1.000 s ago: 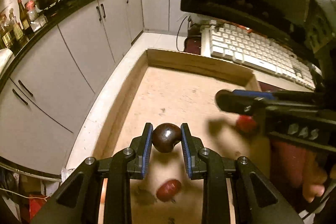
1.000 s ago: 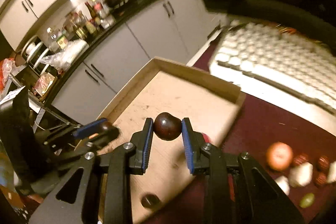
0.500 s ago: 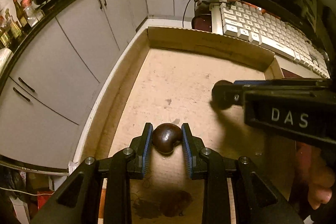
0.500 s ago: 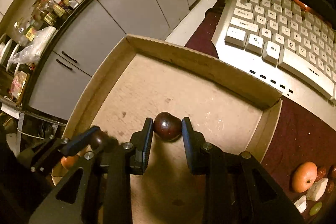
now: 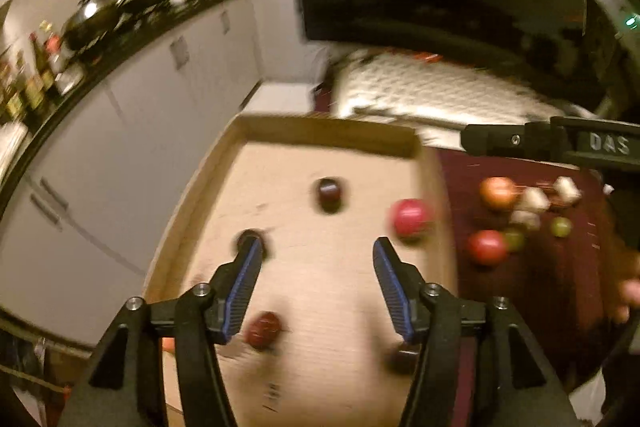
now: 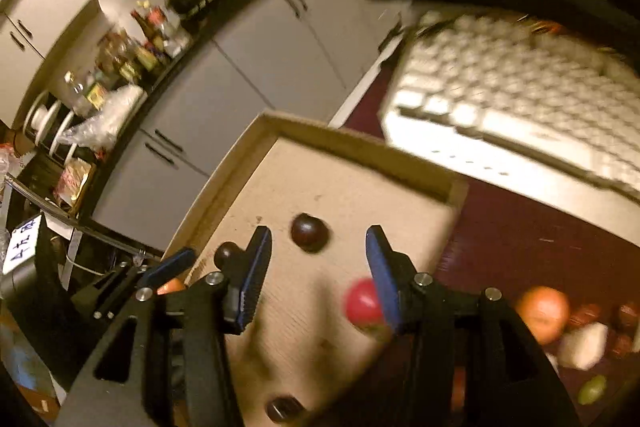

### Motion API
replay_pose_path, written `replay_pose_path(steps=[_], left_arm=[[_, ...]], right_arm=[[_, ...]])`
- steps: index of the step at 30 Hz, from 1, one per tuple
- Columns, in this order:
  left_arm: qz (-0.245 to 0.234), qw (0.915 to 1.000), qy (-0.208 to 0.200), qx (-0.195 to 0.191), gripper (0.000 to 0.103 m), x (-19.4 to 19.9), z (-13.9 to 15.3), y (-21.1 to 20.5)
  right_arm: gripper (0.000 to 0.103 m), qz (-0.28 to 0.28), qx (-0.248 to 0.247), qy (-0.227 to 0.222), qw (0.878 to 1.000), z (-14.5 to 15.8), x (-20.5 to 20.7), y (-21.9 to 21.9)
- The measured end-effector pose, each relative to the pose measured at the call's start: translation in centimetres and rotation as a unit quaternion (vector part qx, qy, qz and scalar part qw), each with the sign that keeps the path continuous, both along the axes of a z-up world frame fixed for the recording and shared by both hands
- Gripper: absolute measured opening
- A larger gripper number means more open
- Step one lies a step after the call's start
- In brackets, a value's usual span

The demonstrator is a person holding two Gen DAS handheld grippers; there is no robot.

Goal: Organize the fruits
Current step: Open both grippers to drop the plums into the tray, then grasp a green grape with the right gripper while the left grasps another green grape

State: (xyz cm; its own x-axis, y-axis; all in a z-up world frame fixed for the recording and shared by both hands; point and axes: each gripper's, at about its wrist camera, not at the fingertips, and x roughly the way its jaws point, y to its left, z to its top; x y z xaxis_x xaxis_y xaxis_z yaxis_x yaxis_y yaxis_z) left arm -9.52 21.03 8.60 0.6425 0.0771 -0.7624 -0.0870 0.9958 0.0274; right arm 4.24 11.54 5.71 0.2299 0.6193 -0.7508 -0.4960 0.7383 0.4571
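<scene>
Moved: both dark plums, gripped a sec ago, now lie loose on tray floor.
Plum L (image 5: 249, 241): beside left tool (image 5: 316, 263), jaws opening, empty.
Plum R (image 6: 309, 231): ahead of right tool (image 6: 318, 259), jaws opening, empty.
Tray (image 5: 324, 129): cardboard, on bench, keyboard (image 6: 520, 99) behind.

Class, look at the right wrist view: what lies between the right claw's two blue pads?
Only the bare cardboard floor of the tray. The dark fruit sits just beyond the opening right claw, and nothing is gripped. The right wrist view shows this.
</scene>
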Motion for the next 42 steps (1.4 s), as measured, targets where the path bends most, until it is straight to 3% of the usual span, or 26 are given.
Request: replay_pose_path(steps=[6, 12, 18, 25, 27, 30, 35, 42], left_arm=[[-0.094, 0.9952, -0.026, -0.007, 0.061, -1.7, 1.2, -6.7], [-0.151, 0.9884, -0.005, -0.004, 0.061, -0.4, -0.1, -12.3], [-0.13, 0.9913, 0.017, 0.01, 0.061, 0.6, -1.9, -13.5], [-0.122, 0.9914, 0.023, 0.04, 0.061, 0.8, -2.3, -12.7], [-0.124, 0.9907, 0.028, 0.049, 0.061, 1.2, -2.6, -12.4], [-0.124, 0.99, 0.035, 0.058, 0.061, 1.8, -3.0, -12.0], [-0.151, 0.9863, 0.032, 0.059, 0.061, 2.3, -2.9, -13.0], [-0.163, 0.9835, 0.044, 0.066, 0.061, 3.7, -3.7, -14.3]], right_arm=[[0.051, -0.06, 0.026, -0.04, 0.997, 2.9, -1.6, -11.3], [0.059, -0.147, 0.025, -0.051, 0.988, 3.9, -2.6, -21.5], [0.059, -0.18, 0.025, -0.005, 0.983, 0.6, -3.3, -27.8], [0.059, -0.107, -0.002, -0.032, 0.994, -1.6, -5.7, -24.8], [0.054, -0.088, -0.029, -0.06, 0.994, -1.9, -6.1, -23.2], [0.049, -0.062, -0.04, -0.065, 0.995, -2.8, -6.3, -21.9], [0.048, -0.061, -0.064, -0.08, 0.993, -4.1, -5.5, -20.8], [0.047, -0.052, -0.07, -0.063, 0.994, -5.6, -4.6, -20.3]])
